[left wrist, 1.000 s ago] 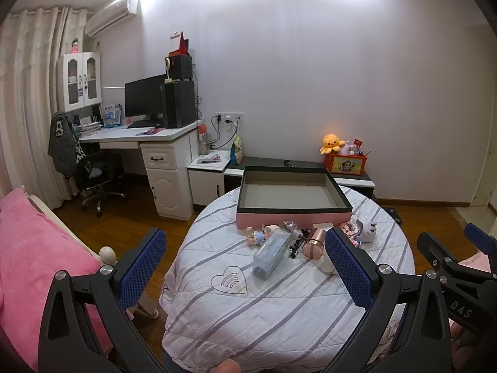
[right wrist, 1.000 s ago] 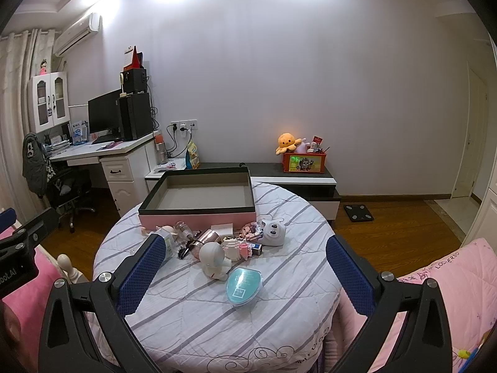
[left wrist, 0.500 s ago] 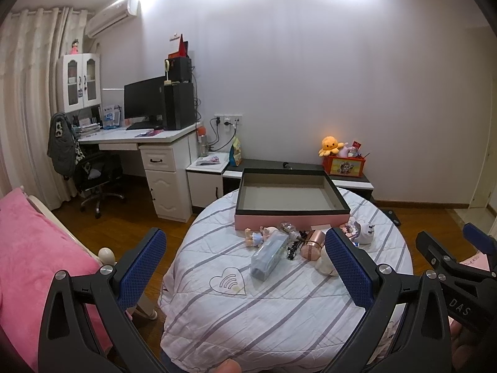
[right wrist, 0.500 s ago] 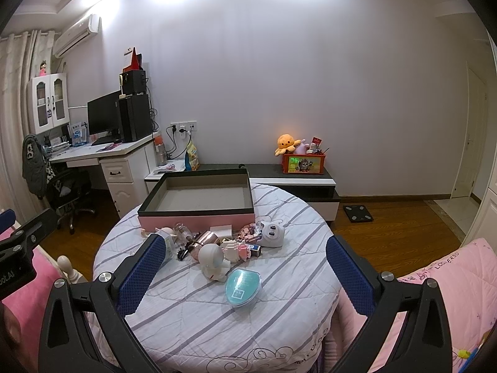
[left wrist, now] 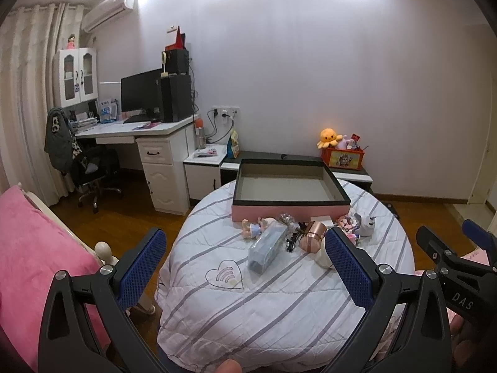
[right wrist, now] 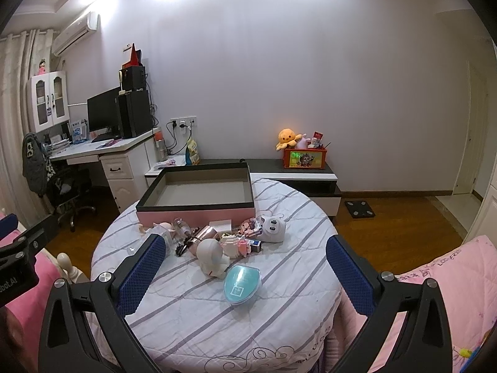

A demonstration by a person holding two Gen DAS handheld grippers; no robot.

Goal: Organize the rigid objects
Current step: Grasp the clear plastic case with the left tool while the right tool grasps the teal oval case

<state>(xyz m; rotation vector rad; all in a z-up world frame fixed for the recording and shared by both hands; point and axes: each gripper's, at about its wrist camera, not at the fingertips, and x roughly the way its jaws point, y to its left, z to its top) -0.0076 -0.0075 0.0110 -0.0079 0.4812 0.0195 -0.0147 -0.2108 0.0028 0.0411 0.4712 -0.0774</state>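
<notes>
Toy heap (right wrist: 217, 239) on bench (right wrist: 279, 279) before empty box (right wrist: 198, 186), ahead of both grippers, left gripper (left wrist: 245, 267) and right gripper (right wrist: 245, 276) spread and holding nothing; teal case (right wrist: 242, 283) lies nearest the right.

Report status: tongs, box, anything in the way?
Left tongs open, empty. Right tongs open, empty. Box empty. Toys piled against its front; teal case nearest.

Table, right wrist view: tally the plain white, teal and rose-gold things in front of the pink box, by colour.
White: 3 (round figure, camera, small box)
Teal: 1 (oval case)
Rose-gold: 1 (cup)
Total: 5
</notes>
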